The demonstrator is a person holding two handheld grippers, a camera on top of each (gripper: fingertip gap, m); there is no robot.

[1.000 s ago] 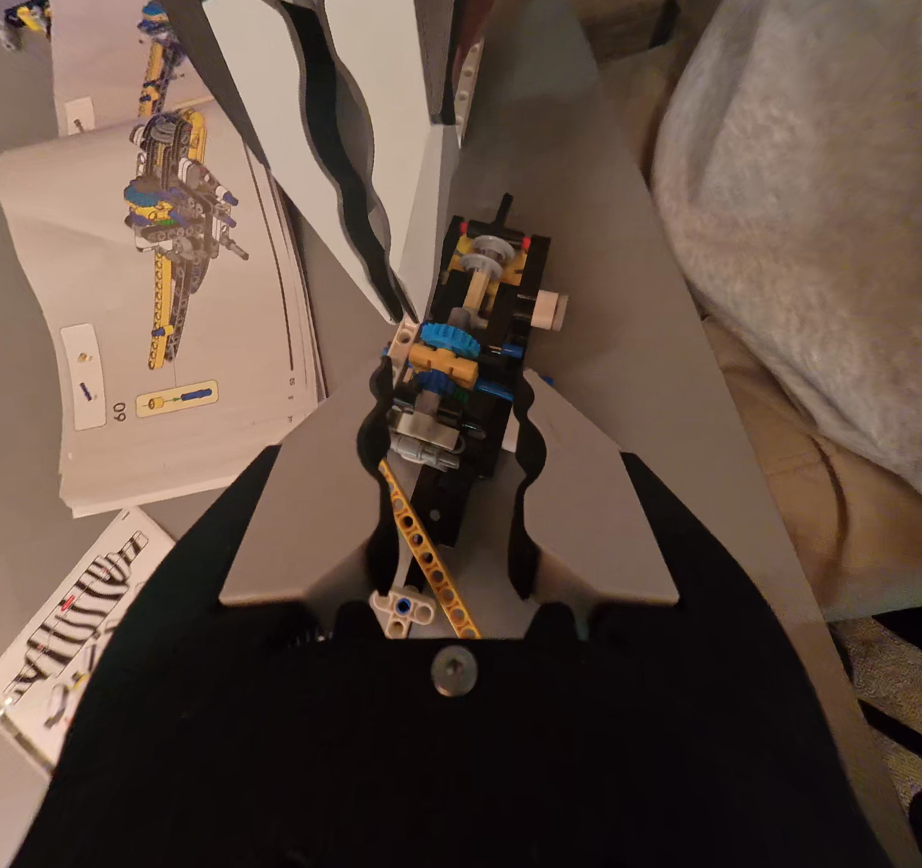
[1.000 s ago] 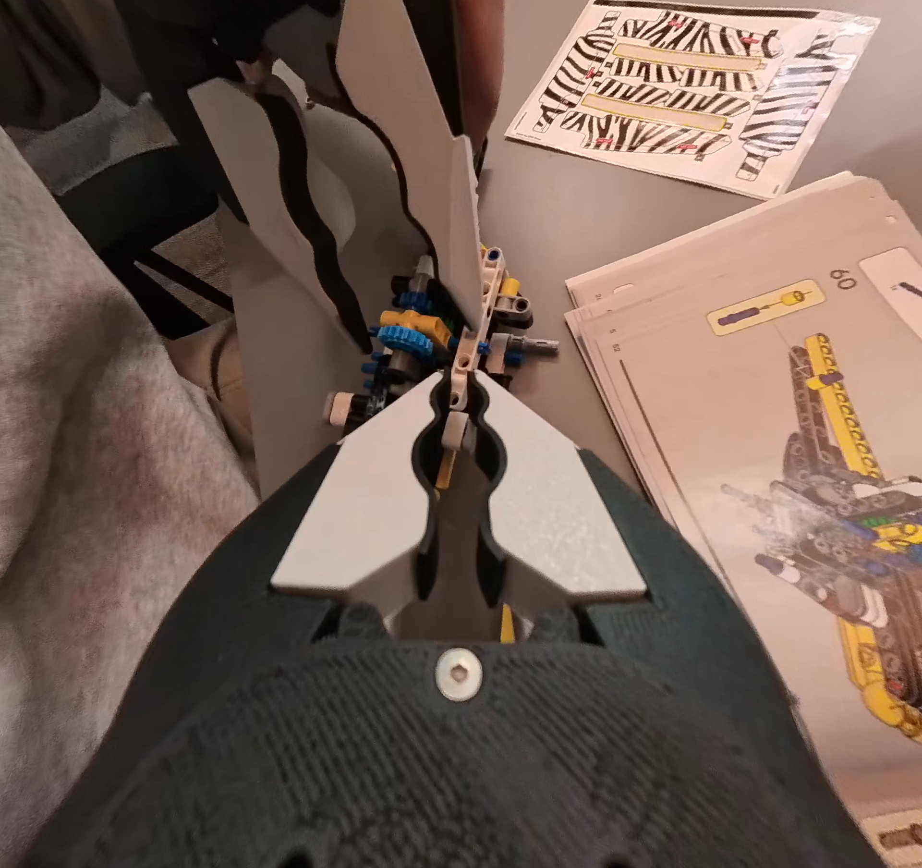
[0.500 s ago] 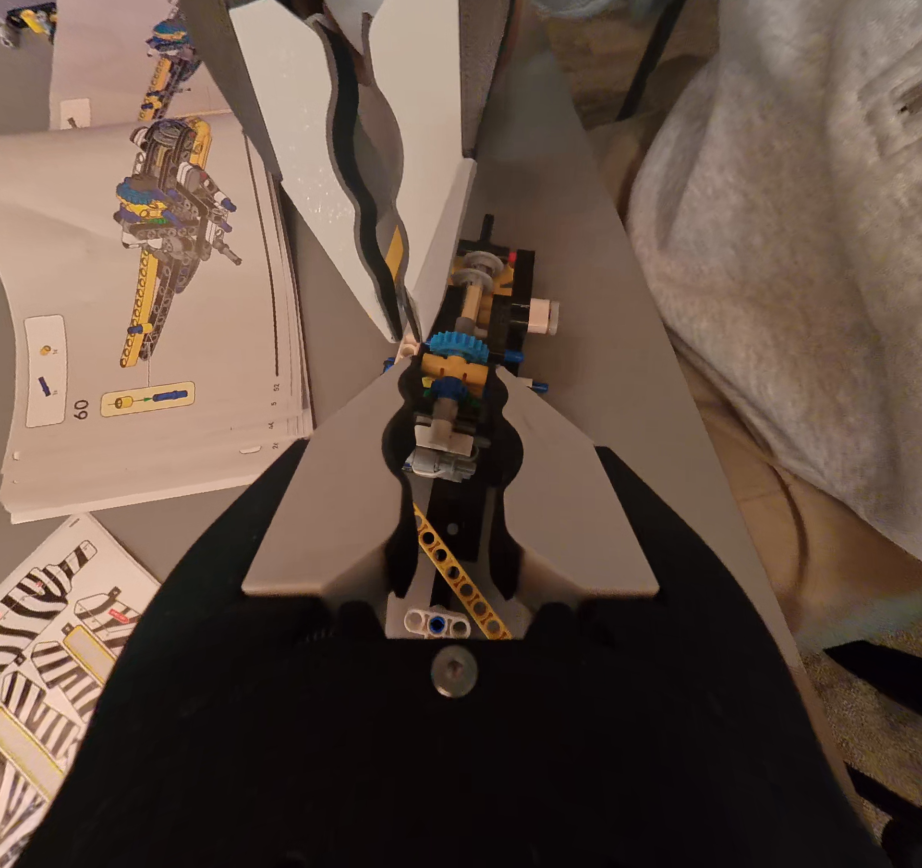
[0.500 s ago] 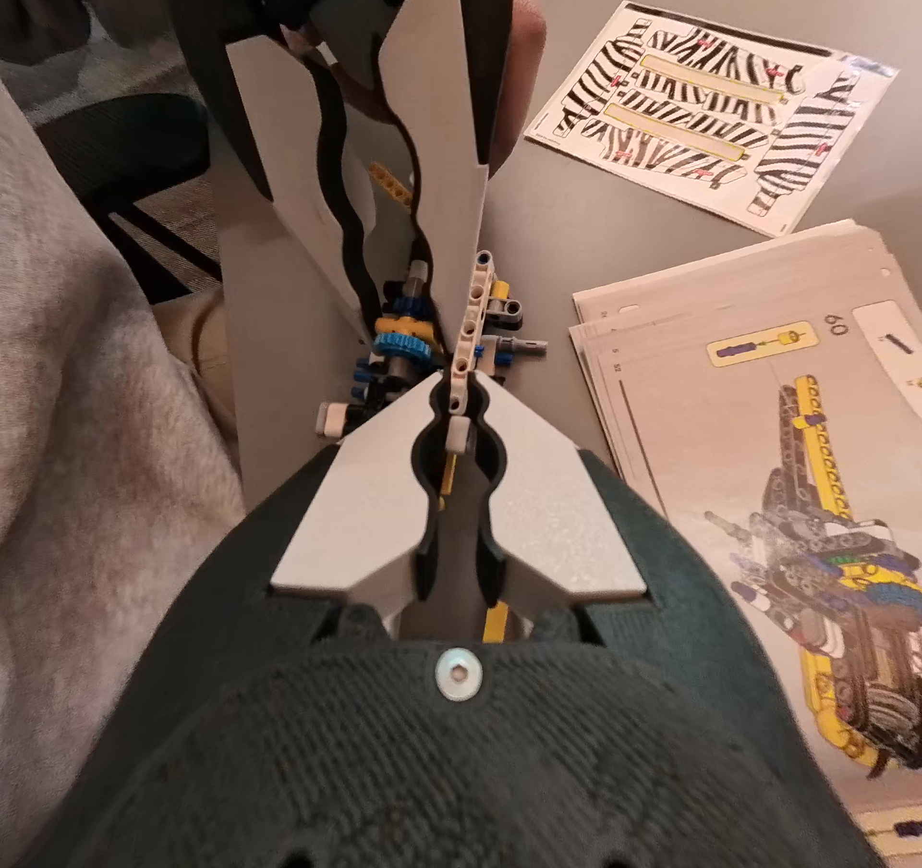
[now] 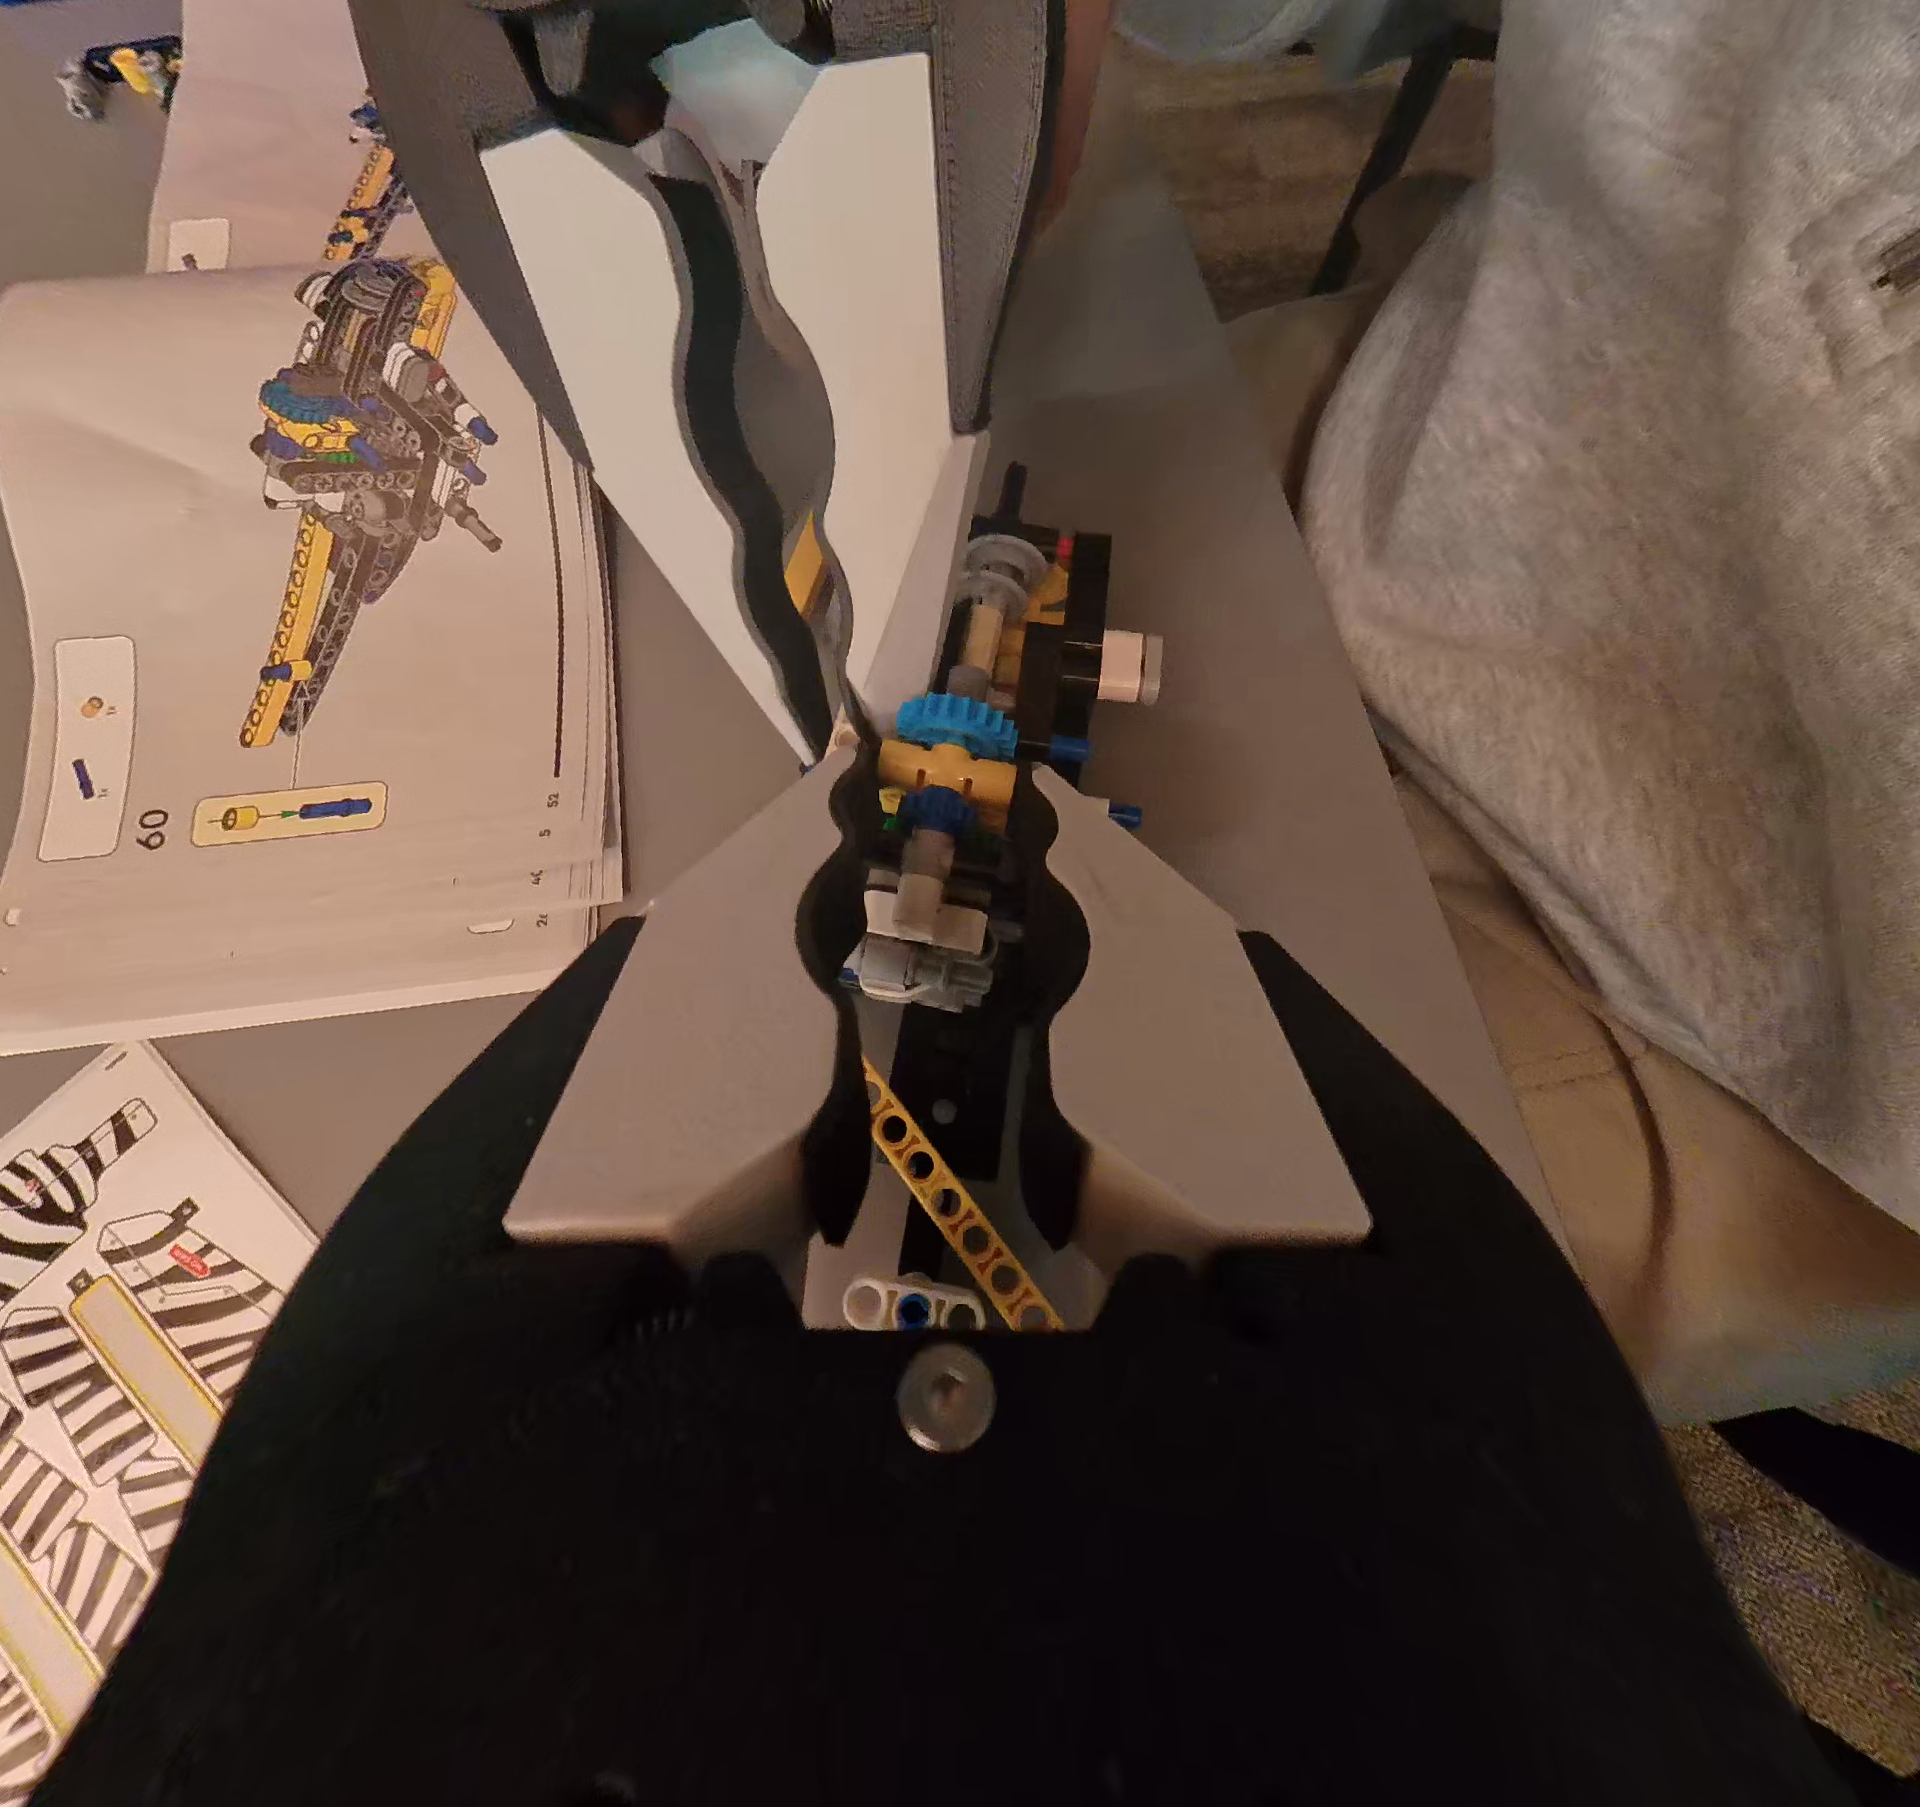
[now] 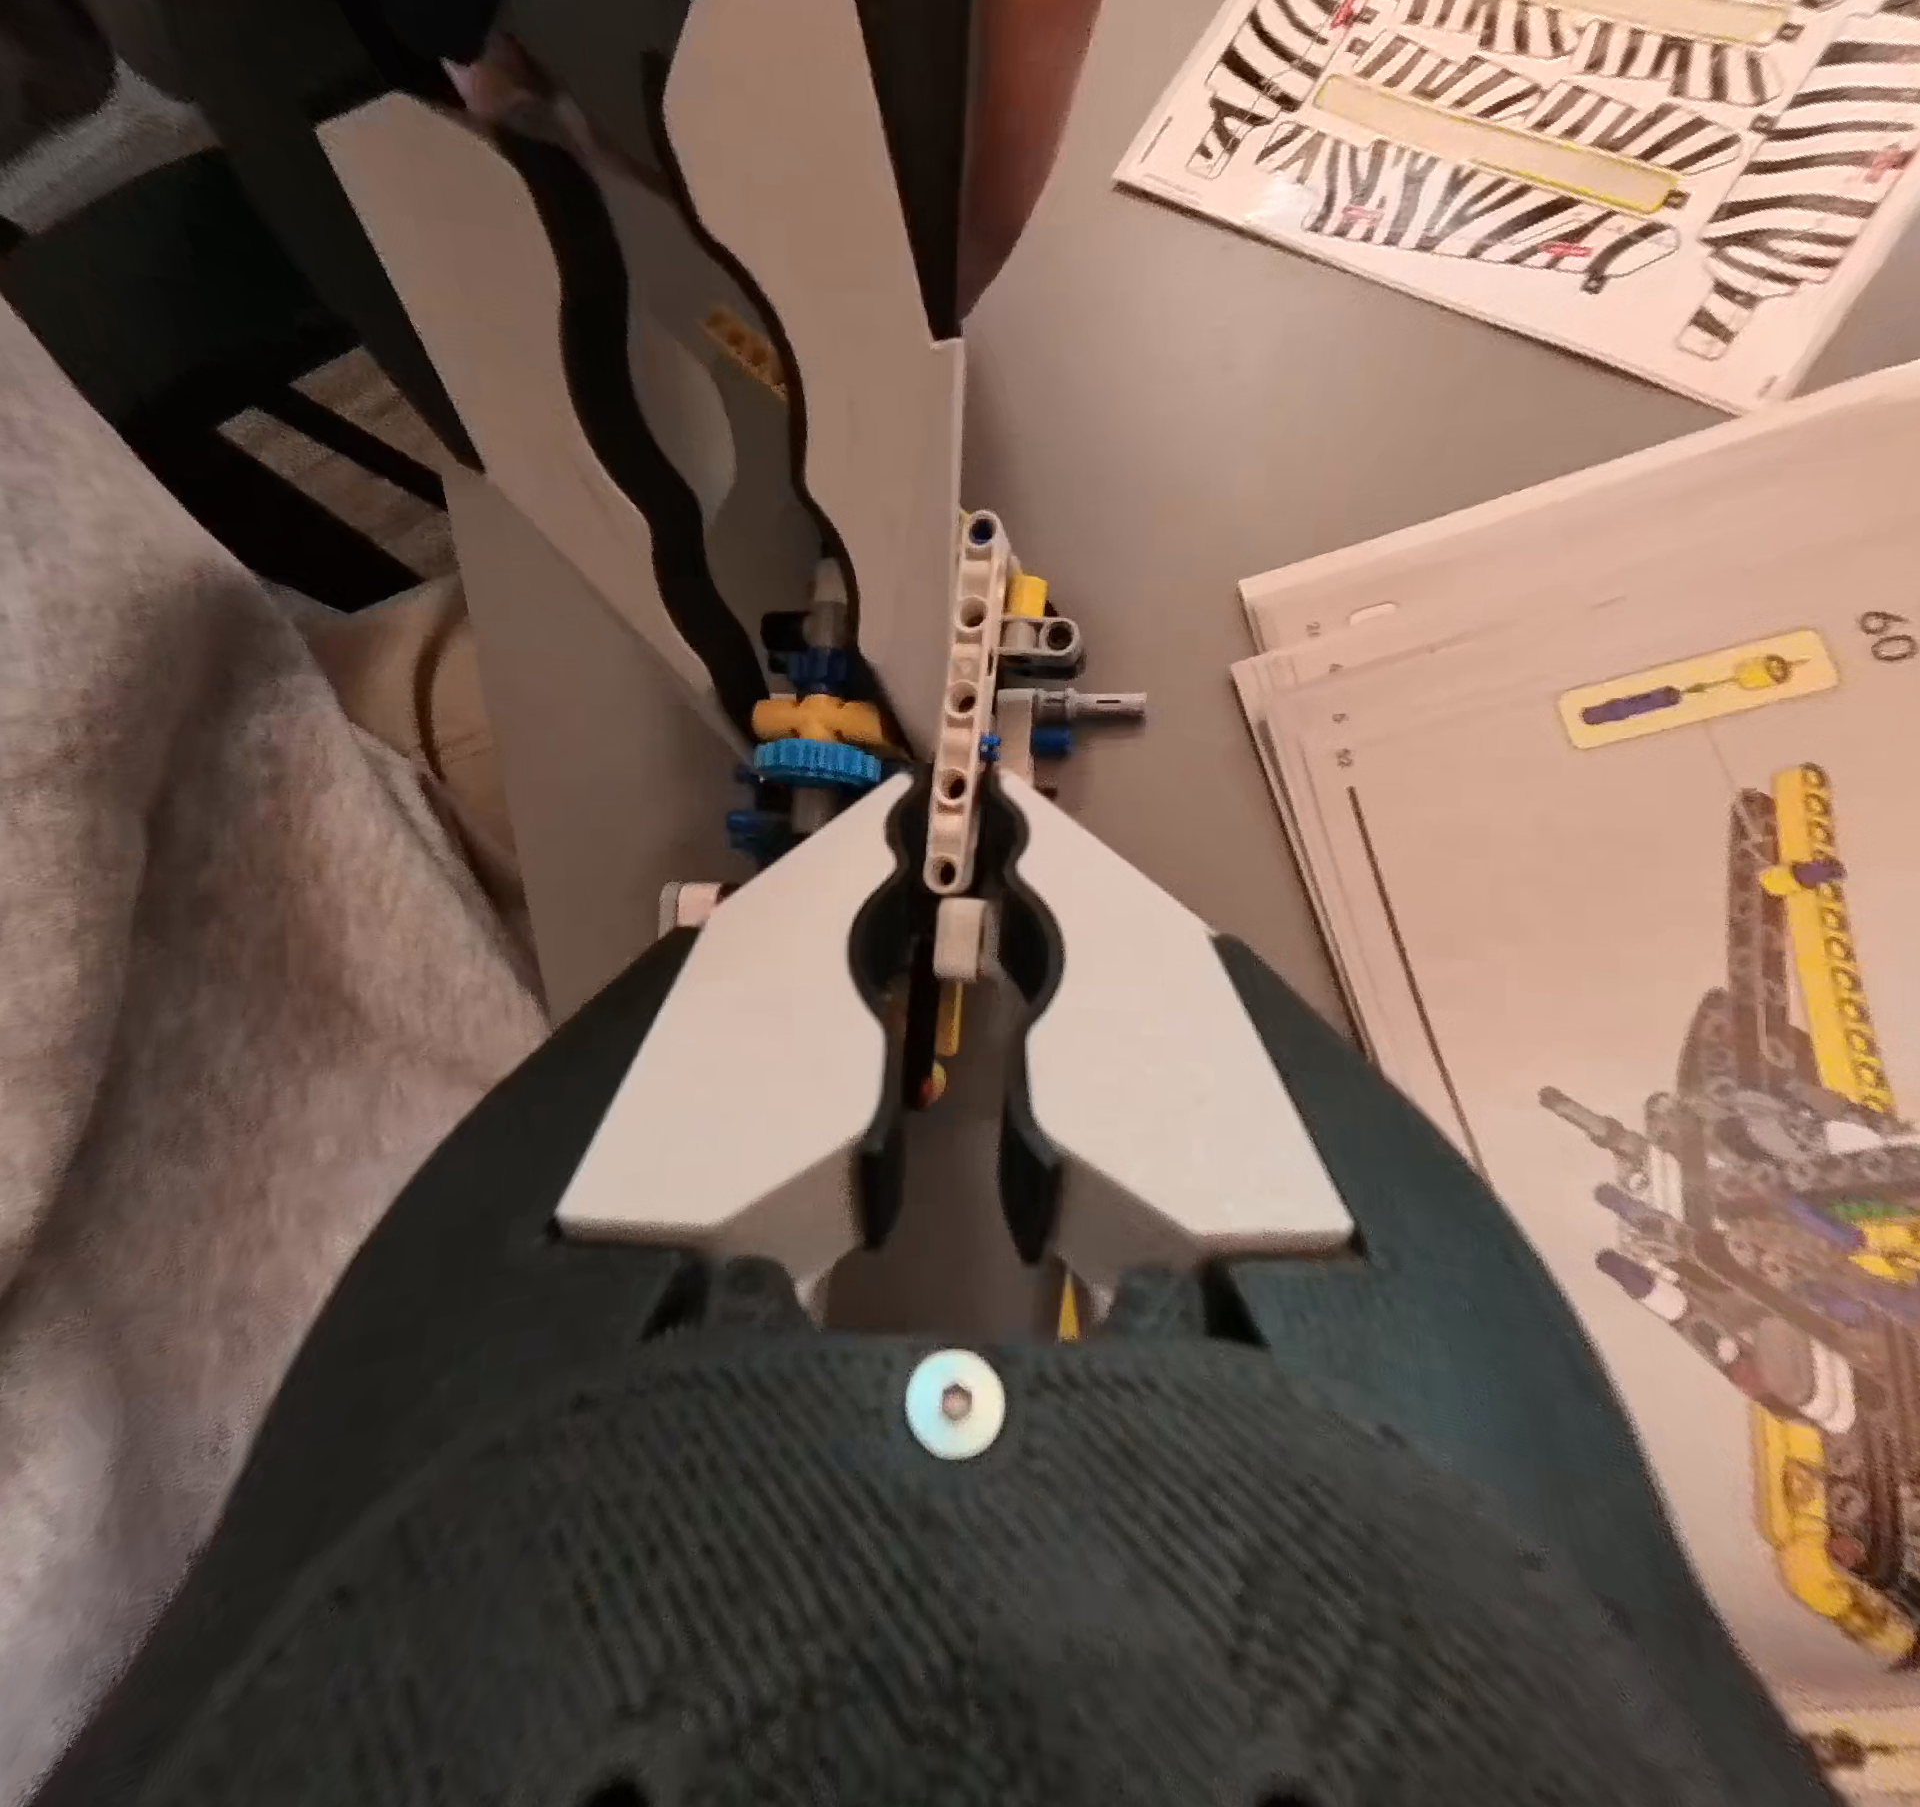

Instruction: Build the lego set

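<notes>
Model (image 5: 977, 801) at the grey table's (image 5: 1226, 614) near edge, between both grippers | left gripper (image 5: 940, 786) pinching the model's gear end | right gripper (image 6: 961, 791) pressed onto a white beam (image 6: 966, 697) along the model's side | manual (image 5: 312, 614) and sticker sheet (image 6: 1538, 116) lying beside.

Black tool (image 5: 940, 770), grey wavy-edged fingers (image 5: 727, 1009)

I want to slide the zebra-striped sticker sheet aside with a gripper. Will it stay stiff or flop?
The sticker sheet looks thin and lies flat on the table, so it would likely flop if lifted by one edge. It seems light and would probably slide easily.
</notes>
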